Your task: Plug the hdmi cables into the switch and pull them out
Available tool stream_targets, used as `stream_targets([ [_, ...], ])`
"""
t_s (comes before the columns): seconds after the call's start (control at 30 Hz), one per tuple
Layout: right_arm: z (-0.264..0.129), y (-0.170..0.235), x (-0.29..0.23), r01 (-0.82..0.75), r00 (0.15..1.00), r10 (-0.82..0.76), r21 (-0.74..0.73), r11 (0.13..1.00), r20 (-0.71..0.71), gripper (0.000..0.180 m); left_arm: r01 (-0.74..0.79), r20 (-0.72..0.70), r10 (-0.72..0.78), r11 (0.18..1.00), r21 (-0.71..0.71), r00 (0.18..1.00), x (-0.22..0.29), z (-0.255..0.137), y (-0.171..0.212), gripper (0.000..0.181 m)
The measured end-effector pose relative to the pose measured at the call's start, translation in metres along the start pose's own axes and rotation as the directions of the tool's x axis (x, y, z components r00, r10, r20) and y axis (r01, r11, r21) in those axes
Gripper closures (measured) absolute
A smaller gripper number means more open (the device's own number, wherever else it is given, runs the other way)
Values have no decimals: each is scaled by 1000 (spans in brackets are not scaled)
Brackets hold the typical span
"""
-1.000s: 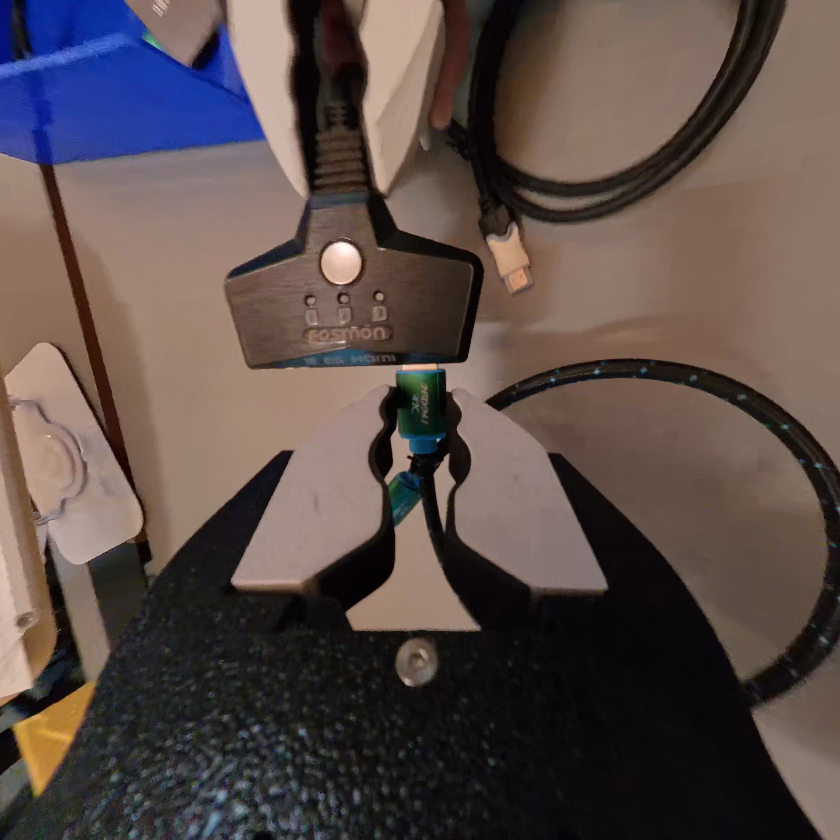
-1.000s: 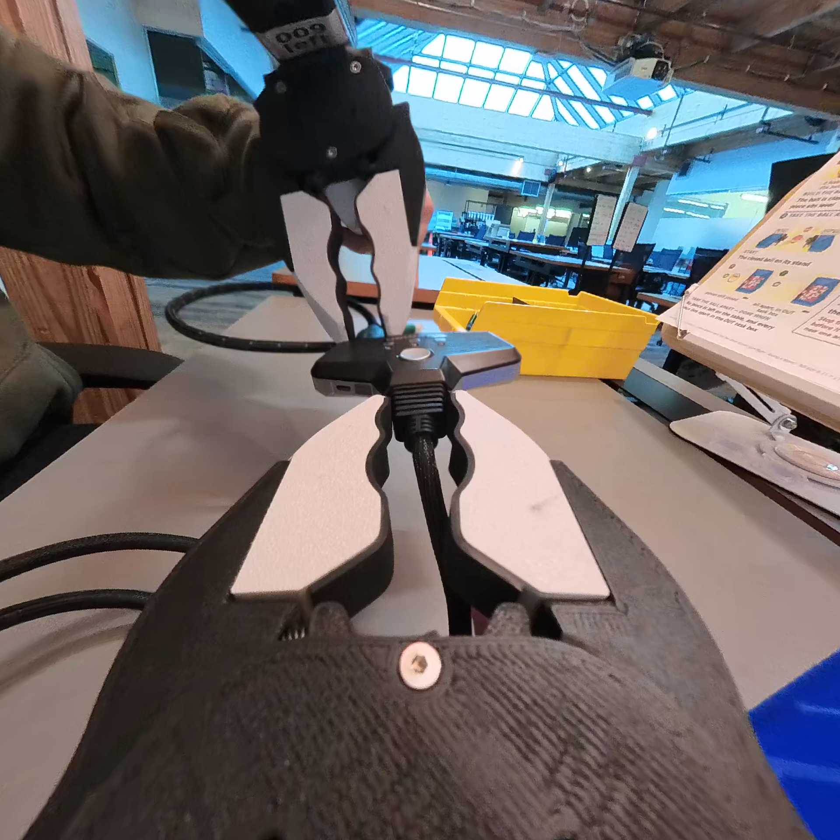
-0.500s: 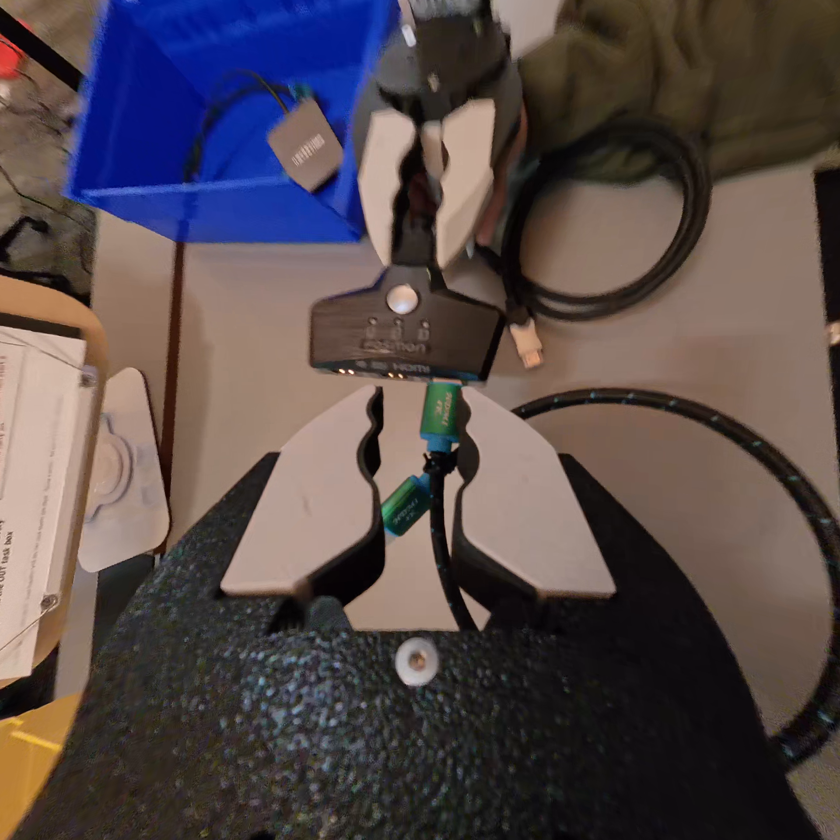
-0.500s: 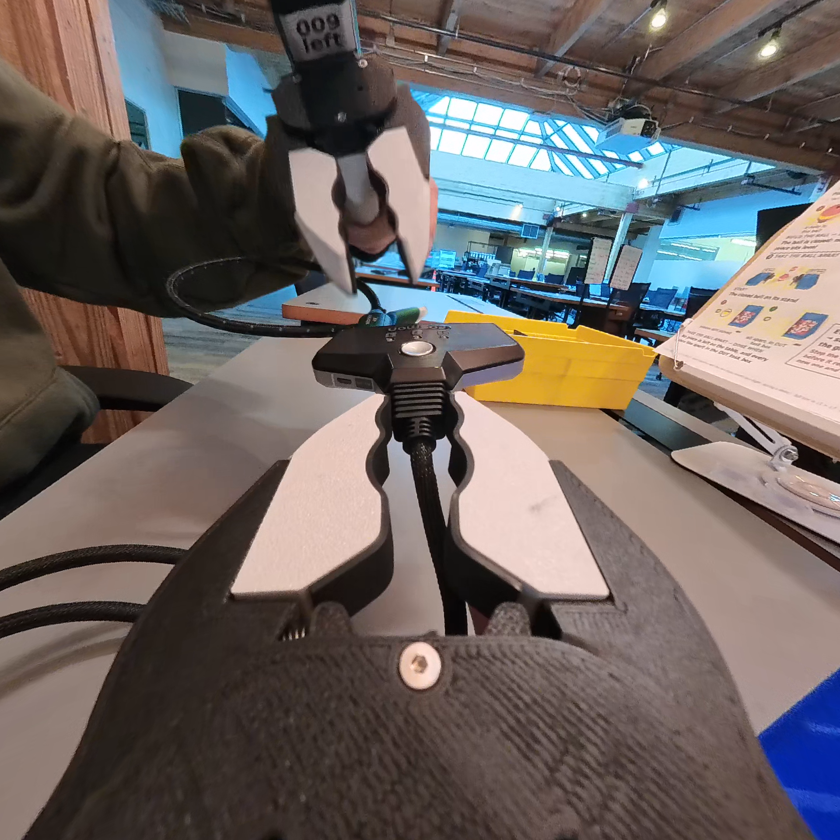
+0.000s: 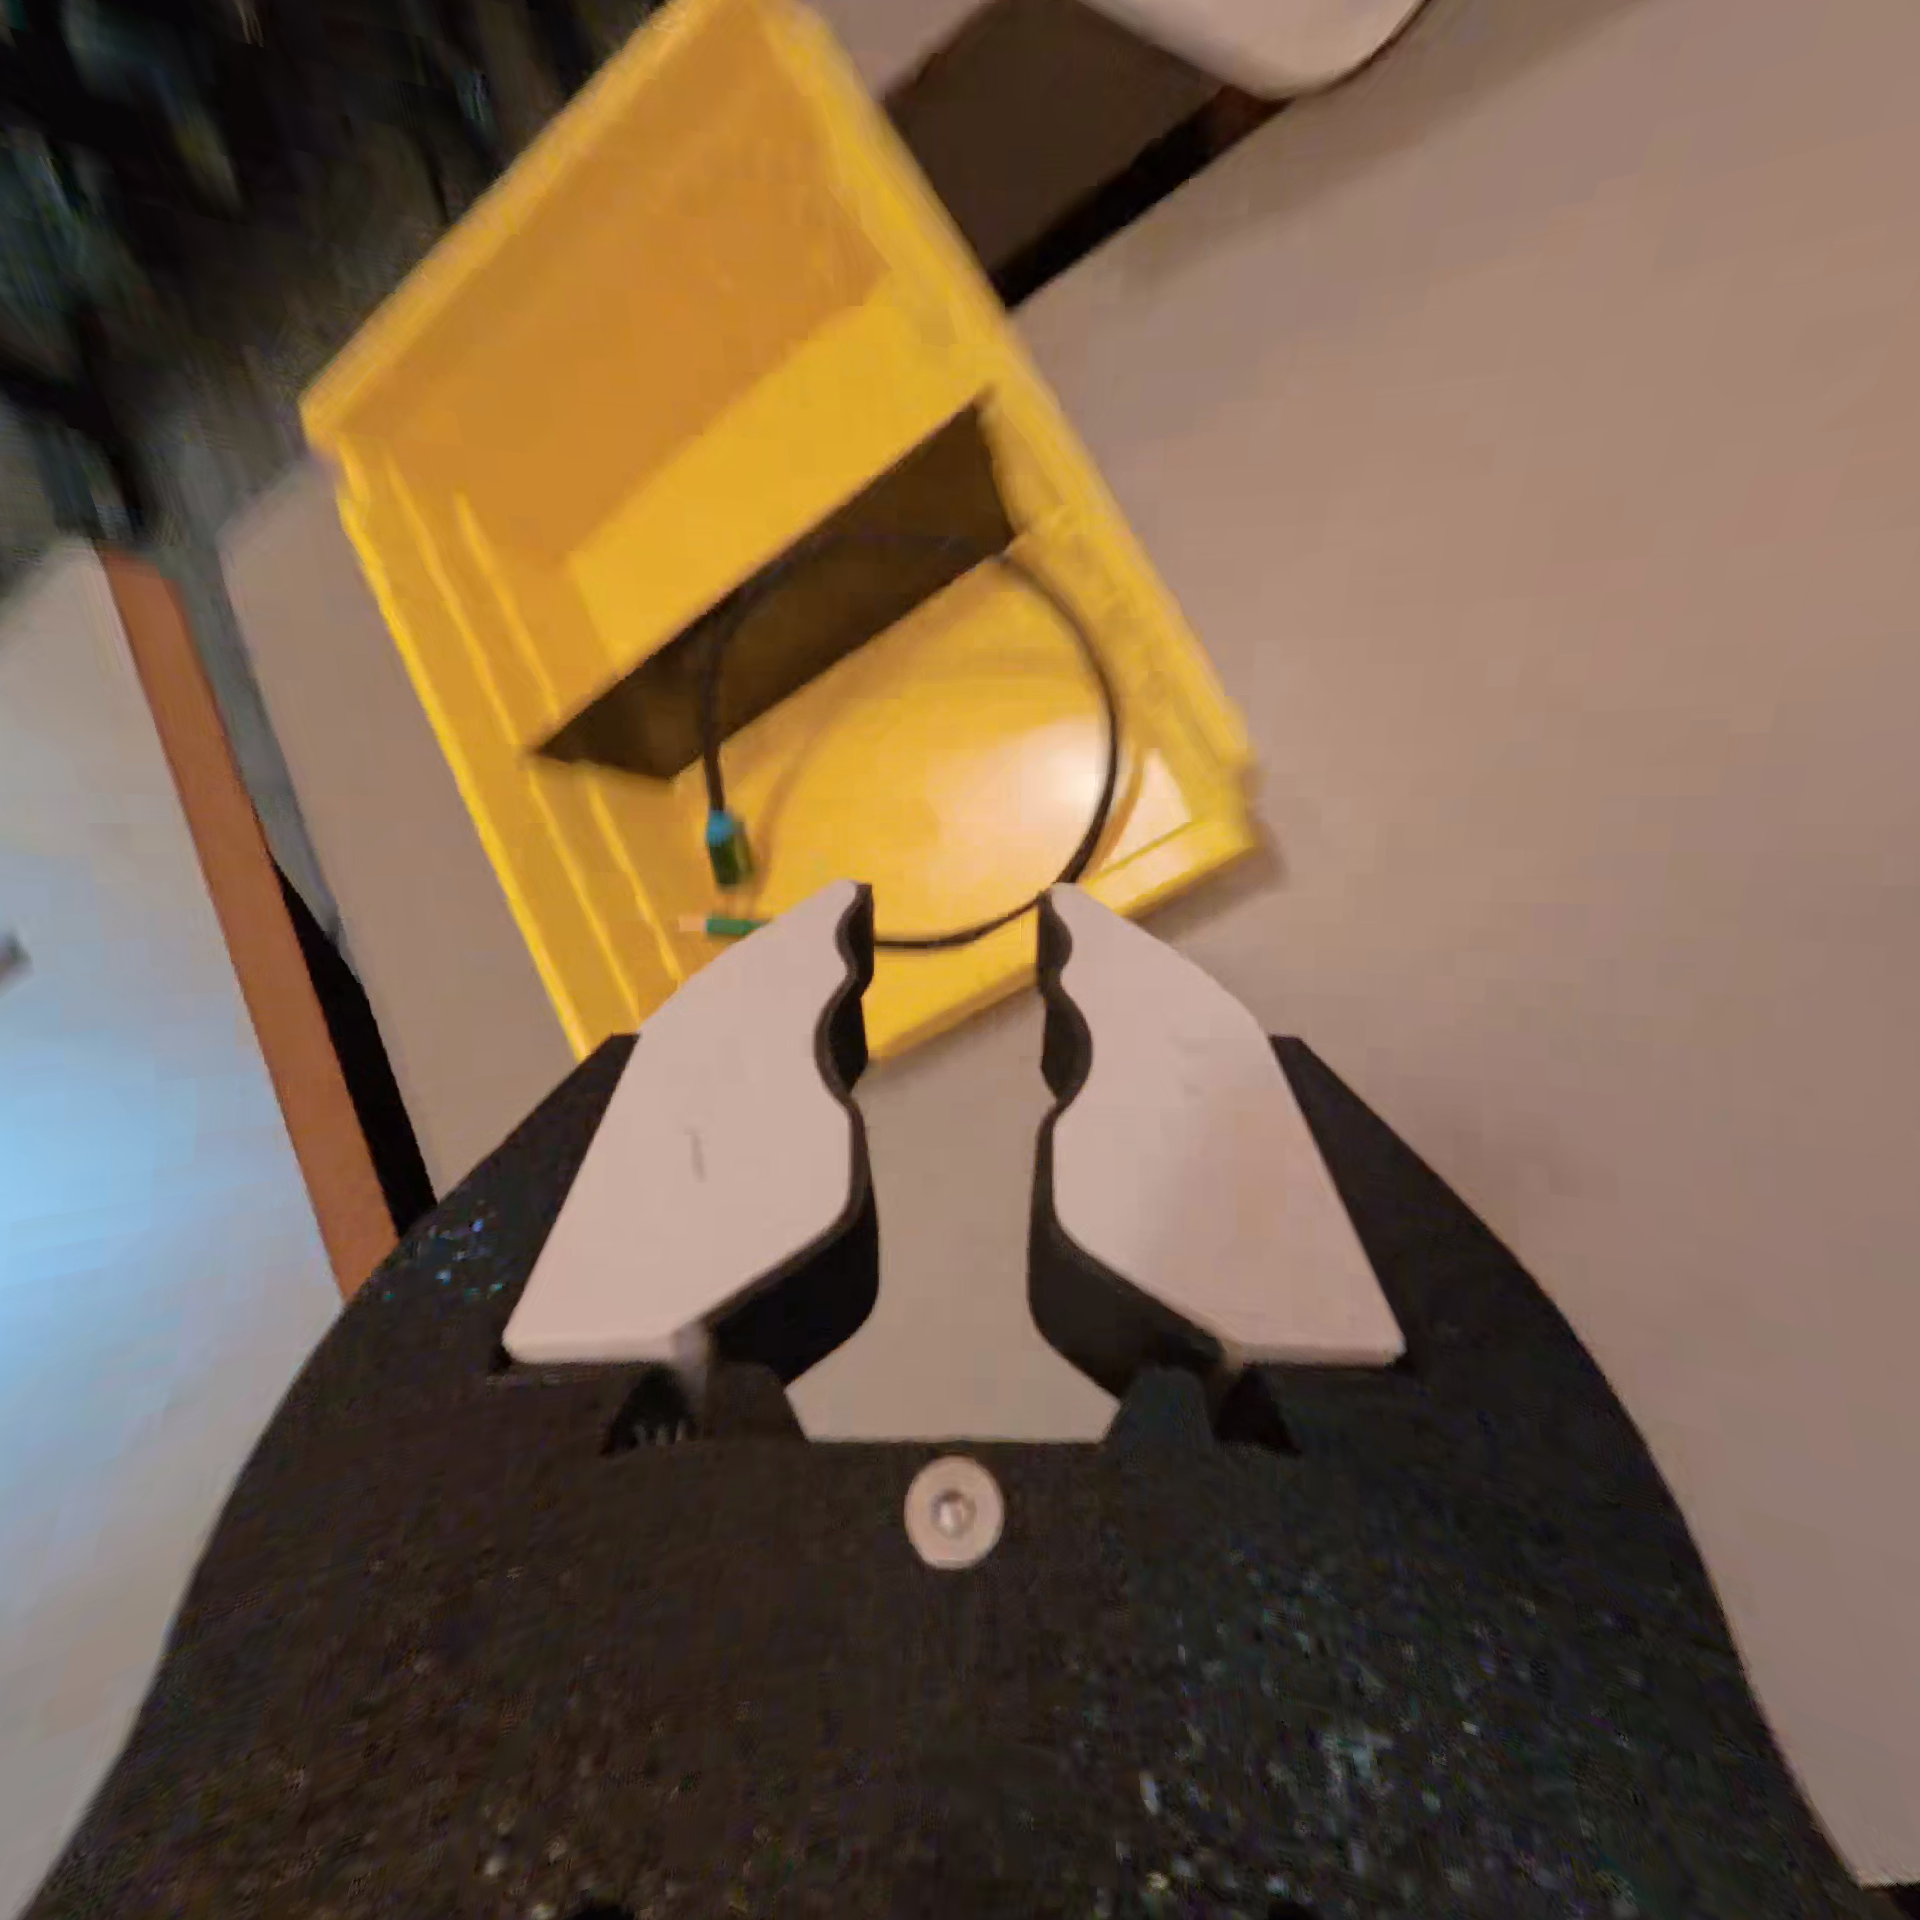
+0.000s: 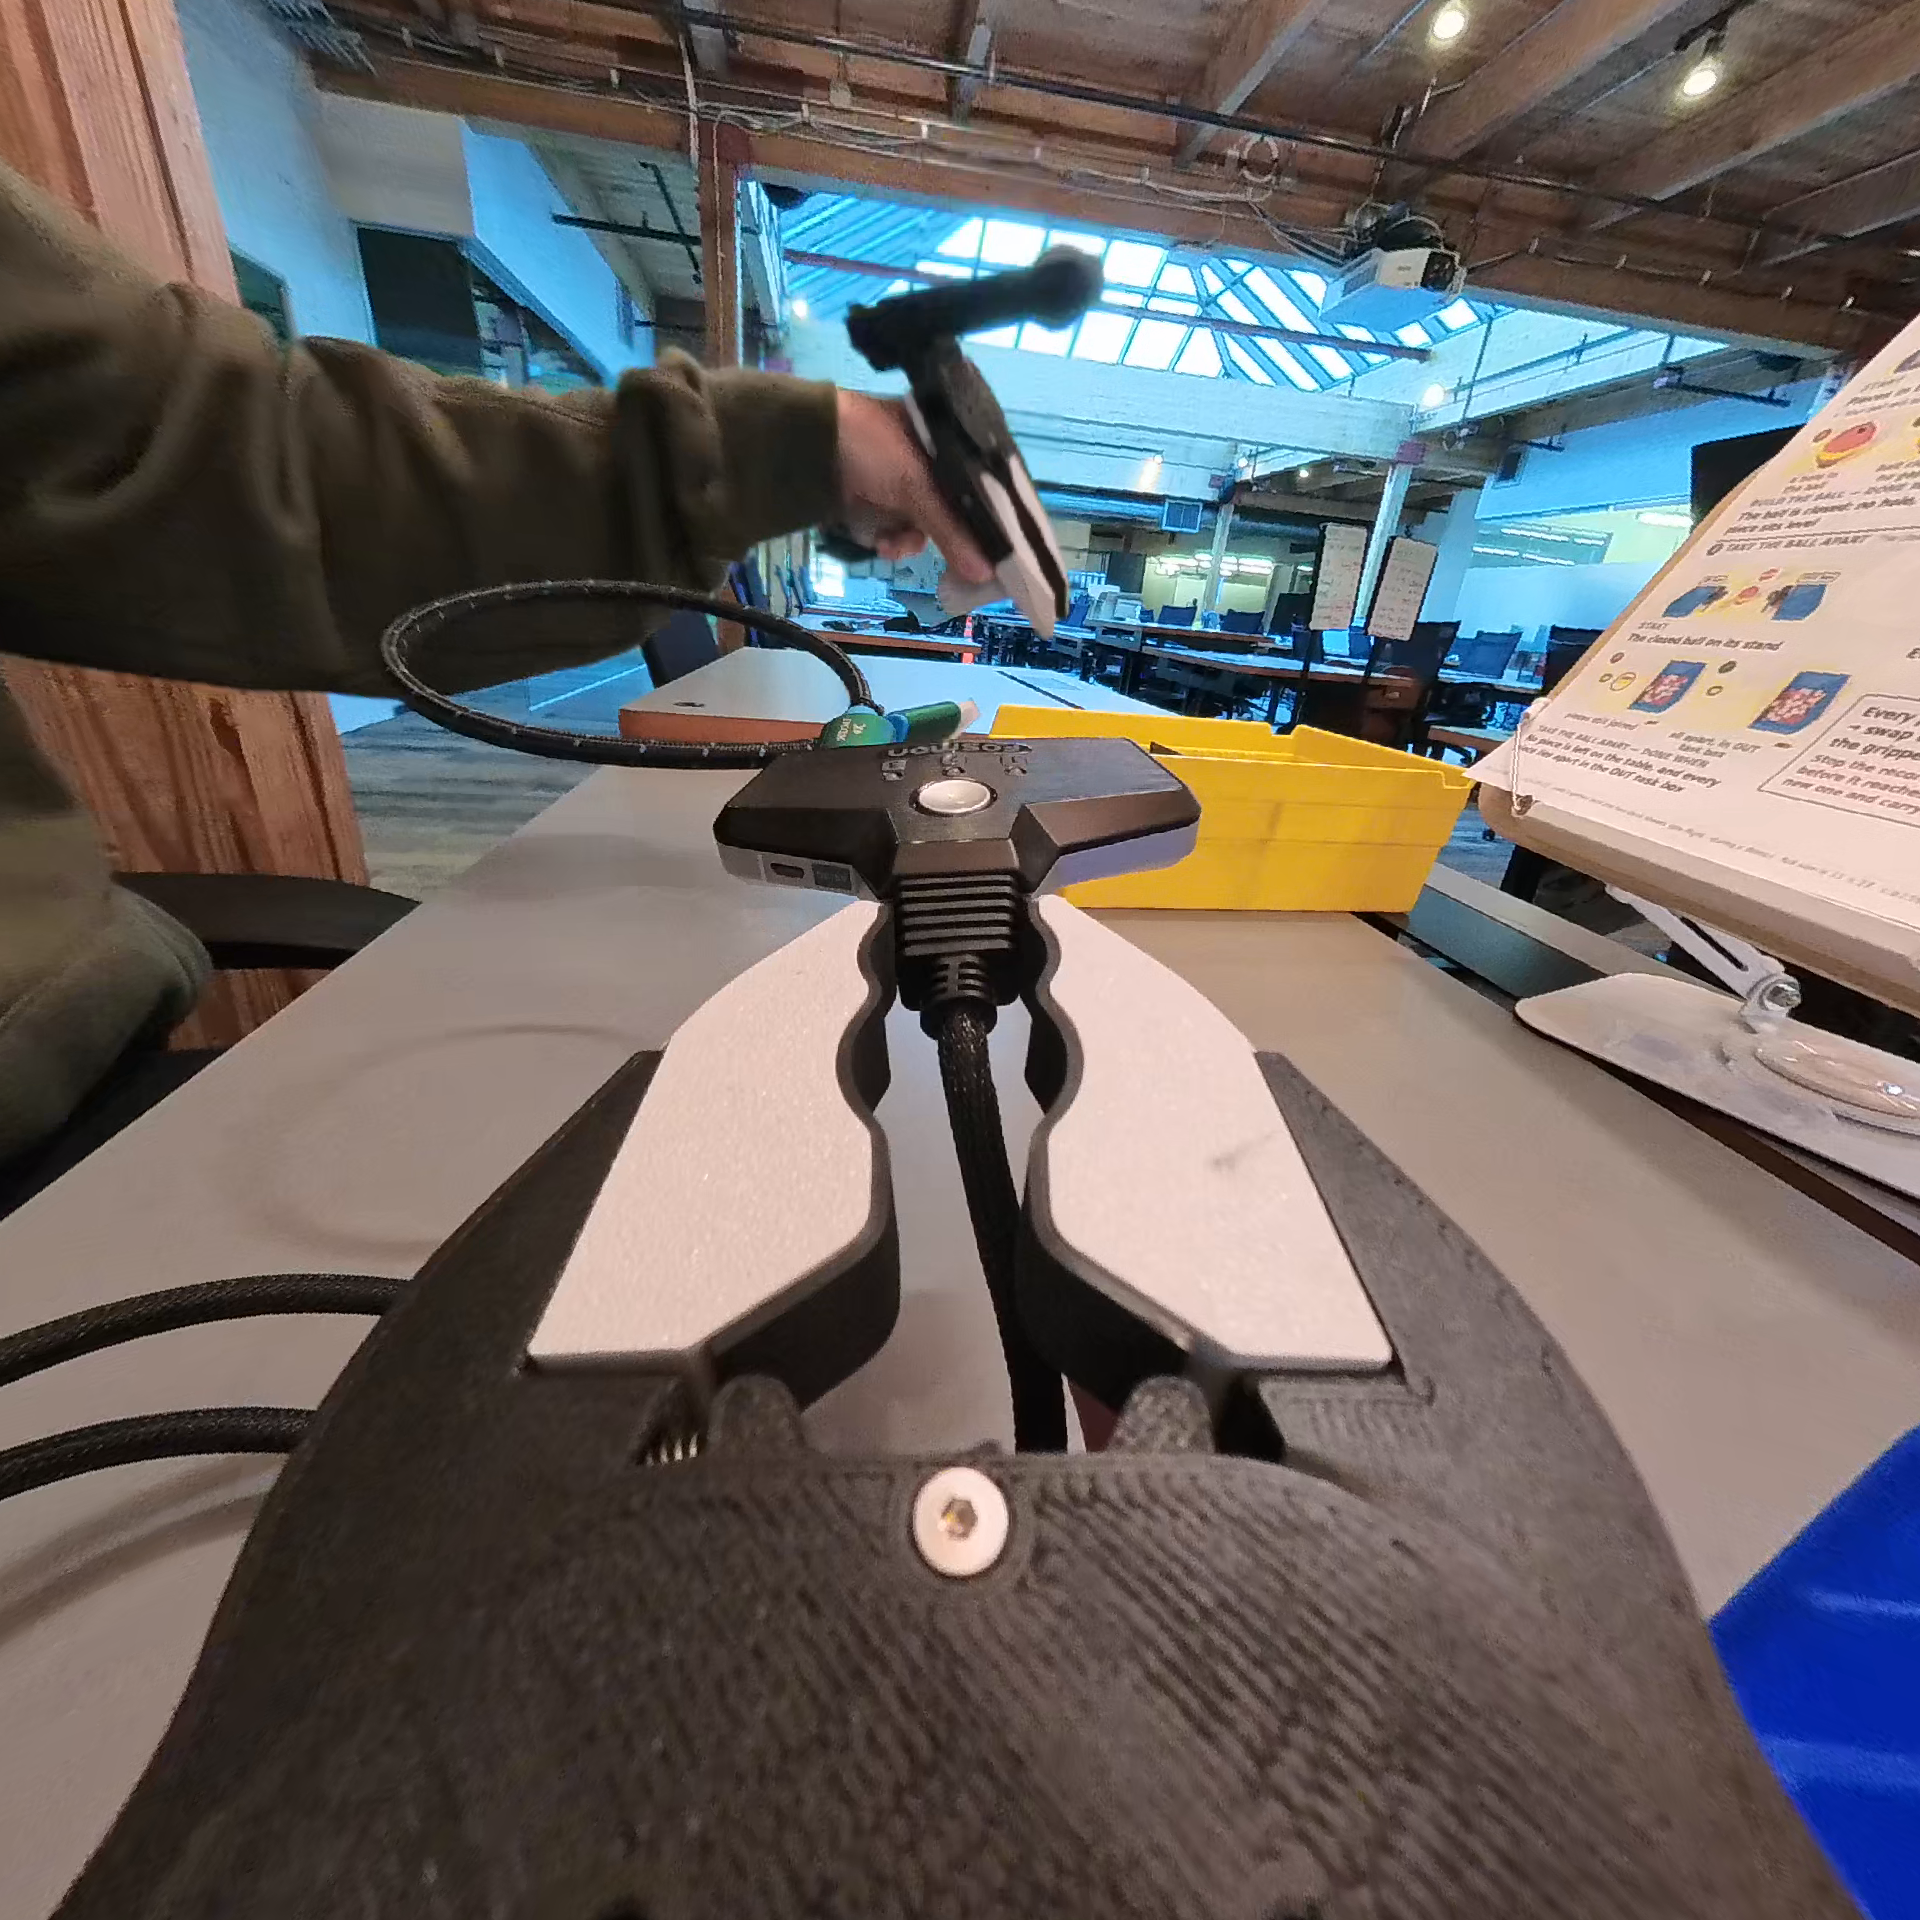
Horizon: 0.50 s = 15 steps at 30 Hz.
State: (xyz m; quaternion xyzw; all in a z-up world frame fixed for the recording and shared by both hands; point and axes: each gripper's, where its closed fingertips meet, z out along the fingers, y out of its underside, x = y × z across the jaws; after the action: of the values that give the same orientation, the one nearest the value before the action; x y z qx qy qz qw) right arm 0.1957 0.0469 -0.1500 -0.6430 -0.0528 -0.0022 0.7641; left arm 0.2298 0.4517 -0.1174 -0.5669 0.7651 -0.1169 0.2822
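Observation:
My right gripper (image 6: 956, 925) is shut on the ribbed neck of the black HDMI switch (image 6: 956, 800) and holds it just above the grey table (image 6: 520, 1018). Green HDMI plugs (image 6: 862, 727) of a braided black cable (image 6: 582, 665) sit at the switch's far edge; one looks plugged in. My left gripper (image 5: 951, 914) is open and empty, above the near end of a yellow bin (image 5: 436, 623). In the bin lies a thin black cable (image 5: 1107, 727) with green plugs (image 5: 727, 842). The left gripper also shows raised in the right wrist view (image 6: 1029, 582).
The yellow bin (image 6: 1299, 821) stands behind the switch on the right. A sheet on a stand (image 6: 1714, 675) is at far right, a blue bin corner (image 6: 1829, 1714) at near right. Black cables (image 6: 156, 1371) lie at near left. A sleeved arm (image 6: 312, 499) reaches in from the left.
My left gripper has let go of the green plug at the switch, opened, risen and swung over to the yellow bin. My right gripper still holds the switch in the same place.

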Motion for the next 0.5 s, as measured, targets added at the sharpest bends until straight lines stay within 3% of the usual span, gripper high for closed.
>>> stream_targets([
  [0.03,0,0,0,1,1000,-1,2,1000,3,157,71,4,-71,996,-56,997,-13,13,12,149],
  [0.23,-3,-3,1,-15,1000,15,24,1000,4,157,399,-59,-434,867,-299,899,-37,75,53,141],
  [0.37,-2,-2,0,-15,1000,15,19,1000,13,157,458,-16,-510,786,-415,860,-45,98,65,128],
  [0.5,-1,-1,-1,-16,1000,16,7,1000,21,157,521,20,-584,708,-477,812,-44,115,69,128],
])
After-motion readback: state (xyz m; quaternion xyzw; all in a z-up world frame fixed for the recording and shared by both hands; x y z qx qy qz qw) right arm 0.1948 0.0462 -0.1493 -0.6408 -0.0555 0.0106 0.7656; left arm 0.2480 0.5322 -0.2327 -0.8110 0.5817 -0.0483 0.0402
